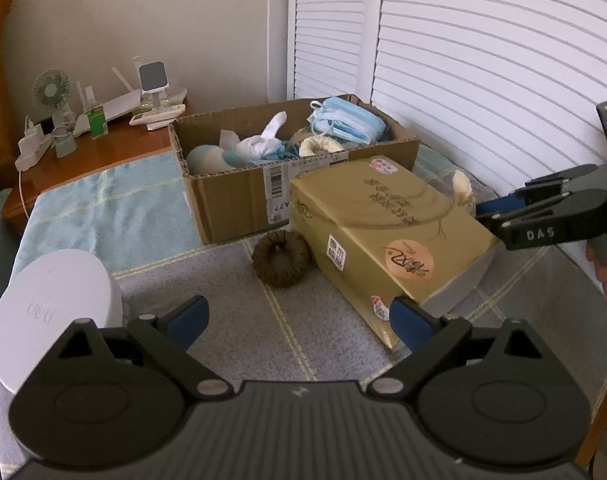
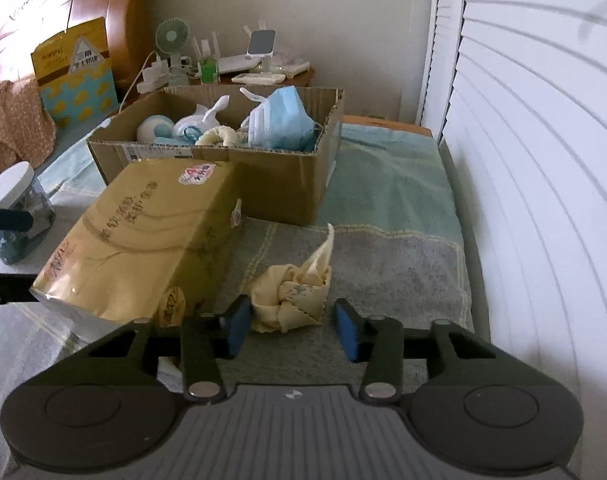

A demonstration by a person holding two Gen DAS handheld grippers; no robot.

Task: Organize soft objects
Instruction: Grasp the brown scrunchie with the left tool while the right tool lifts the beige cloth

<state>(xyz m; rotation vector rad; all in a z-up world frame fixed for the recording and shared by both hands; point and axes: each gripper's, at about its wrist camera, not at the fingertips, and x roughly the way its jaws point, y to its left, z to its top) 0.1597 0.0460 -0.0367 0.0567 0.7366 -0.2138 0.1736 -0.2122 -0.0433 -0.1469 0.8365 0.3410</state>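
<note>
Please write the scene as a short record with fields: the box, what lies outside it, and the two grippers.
surface: bed cover
cardboard box: open, holds face masks and other soft things
outside the box: yellow cloth, brown hair tie, gold pack
right gripper: around the yellow cloth, right pad apart from it
left gripper: open, empty

Gold paper-wrapped package [image 1: 387, 236] lying on the grey-and-teal blanket [image 1: 103, 208], just in front of the carton. White-lidded jar [image 1: 51, 312] near left. Wooden side table [image 1: 83, 160] behind holds a small green fan [image 1: 51, 90], chargers, a white router [image 1: 123, 106]. White louvred doors [image 1: 483, 60] on the right.
</note>
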